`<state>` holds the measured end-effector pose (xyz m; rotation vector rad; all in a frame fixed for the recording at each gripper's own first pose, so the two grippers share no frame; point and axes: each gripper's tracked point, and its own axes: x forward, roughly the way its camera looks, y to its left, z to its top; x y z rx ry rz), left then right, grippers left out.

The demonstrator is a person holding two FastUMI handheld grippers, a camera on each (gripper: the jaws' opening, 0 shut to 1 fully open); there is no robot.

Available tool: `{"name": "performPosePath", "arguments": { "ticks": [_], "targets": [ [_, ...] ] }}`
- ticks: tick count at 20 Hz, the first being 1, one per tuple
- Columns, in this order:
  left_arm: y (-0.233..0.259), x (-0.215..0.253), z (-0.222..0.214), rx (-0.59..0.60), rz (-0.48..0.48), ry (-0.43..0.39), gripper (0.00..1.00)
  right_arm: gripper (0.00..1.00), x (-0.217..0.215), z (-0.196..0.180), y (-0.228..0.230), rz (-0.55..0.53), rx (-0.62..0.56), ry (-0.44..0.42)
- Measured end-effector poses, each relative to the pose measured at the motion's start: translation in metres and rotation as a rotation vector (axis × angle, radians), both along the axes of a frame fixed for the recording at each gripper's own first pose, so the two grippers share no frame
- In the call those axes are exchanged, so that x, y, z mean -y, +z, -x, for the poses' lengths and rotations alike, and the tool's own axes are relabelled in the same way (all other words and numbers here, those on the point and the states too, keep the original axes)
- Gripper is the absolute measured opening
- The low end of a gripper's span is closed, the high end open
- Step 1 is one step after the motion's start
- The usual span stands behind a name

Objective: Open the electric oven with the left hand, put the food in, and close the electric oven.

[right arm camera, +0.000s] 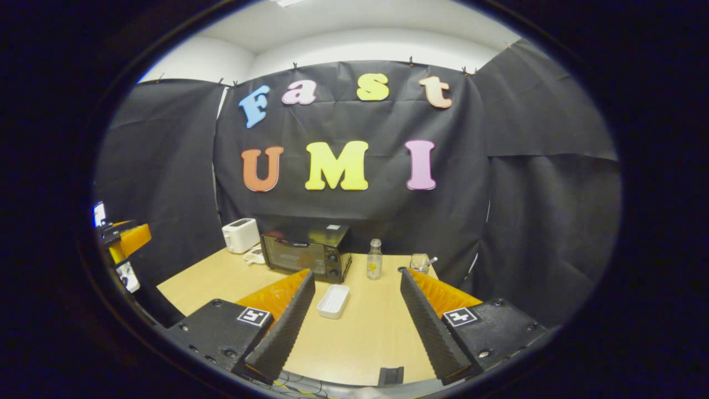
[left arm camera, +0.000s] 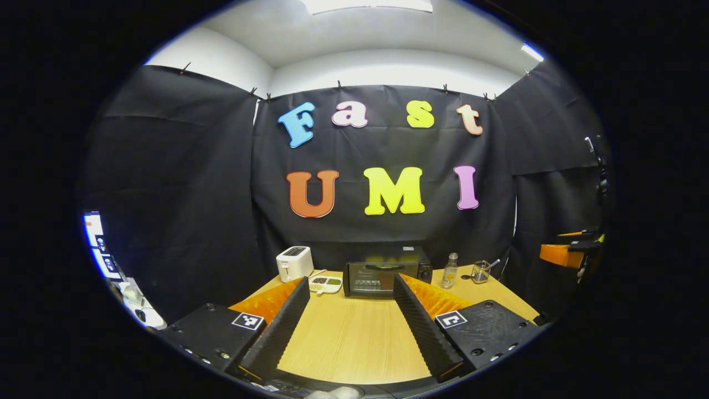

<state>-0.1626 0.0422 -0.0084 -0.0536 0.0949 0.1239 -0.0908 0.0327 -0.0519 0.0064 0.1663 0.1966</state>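
Observation:
A black electric oven (left arm camera: 386,271) stands at the back of the wooden table (left arm camera: 354,338), door closed, handle along its top edge. In the right gripper view the oven (right arm camera: 307,251) sits left of centre. My left gripper (left arm camera: 352,285) is open well in front of the oven, nothing between its fingers. A white rectangular dish (right arm camera: 333,301) lies on the table in front of the oven's right end, between the fingers of my right gripper (right arm camera: 357,274), which is open and held back from it. Whether the dish holds food I cannot tell.
A white toaster (left arm camera: 294,262) and a small plate of food (left arm camera: 325,284) sit left of the oven. A clear bottle (left arm camera: 450,271) and a glass with a spoon (left arm camera: 481,271) stand to its right. The other gripper's orange body (left arm camera: 565,252) shows at the far right.

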Motion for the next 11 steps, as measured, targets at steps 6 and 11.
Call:
{"name": "performPosePath", "arguments": {
  "ticks": [6, 11],
  "targets": [
    [0.009, -0.011, 0.005, 0.034, 0.020, -0.019, 0.97, 0.99, -0.020, 0.004, 0.017, 0.019, 0.024, -0.004],
    [0.011, -0.018, 0.003, 0.037, 0.024, -0.026, 0.97, 0.99, -0.028, 0.004, 0.027, -0.010, 0.027, -0.010]
  ]
}}
